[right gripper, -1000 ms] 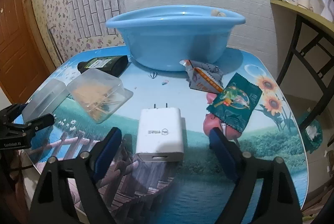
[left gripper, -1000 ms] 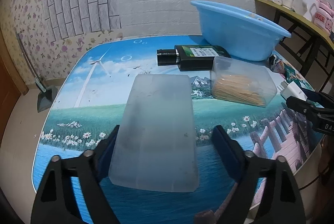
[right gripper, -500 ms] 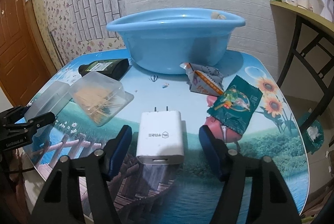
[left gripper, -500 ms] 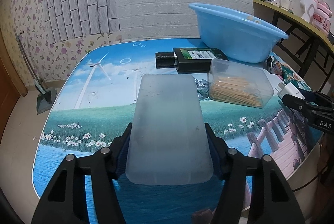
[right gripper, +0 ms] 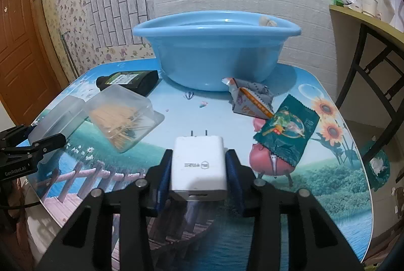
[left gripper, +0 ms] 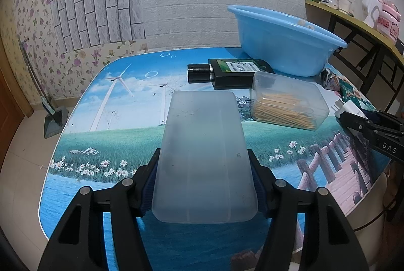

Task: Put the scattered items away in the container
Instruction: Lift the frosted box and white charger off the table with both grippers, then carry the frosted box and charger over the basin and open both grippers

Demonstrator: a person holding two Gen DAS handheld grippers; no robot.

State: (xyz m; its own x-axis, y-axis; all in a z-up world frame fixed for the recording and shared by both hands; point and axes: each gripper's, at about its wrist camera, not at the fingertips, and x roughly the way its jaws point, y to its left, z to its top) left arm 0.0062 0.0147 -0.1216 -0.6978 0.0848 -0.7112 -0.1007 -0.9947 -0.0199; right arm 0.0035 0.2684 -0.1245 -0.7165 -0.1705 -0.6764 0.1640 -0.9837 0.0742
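- Surface: printed landscape table (left gripper: 121,124) against a white brick wall; blue basin (right gripper: 214,53) at the far edge.
- Left gripper (left gripper: 204,185): jaws clamped on the frosted box (left gripper: 202,154), still on the table.
- Right gripper (right gripper: 199,177): jaws closing around the white charger (right gripper: 198,164).
- Risk: the smooth box may slip when lifted, since only its near end is gripped.

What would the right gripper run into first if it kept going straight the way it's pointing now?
The right gripper, jaws closing on the white charger, points down at bare table. Skimming above it, the blue basin looks next, though depth is unclear.
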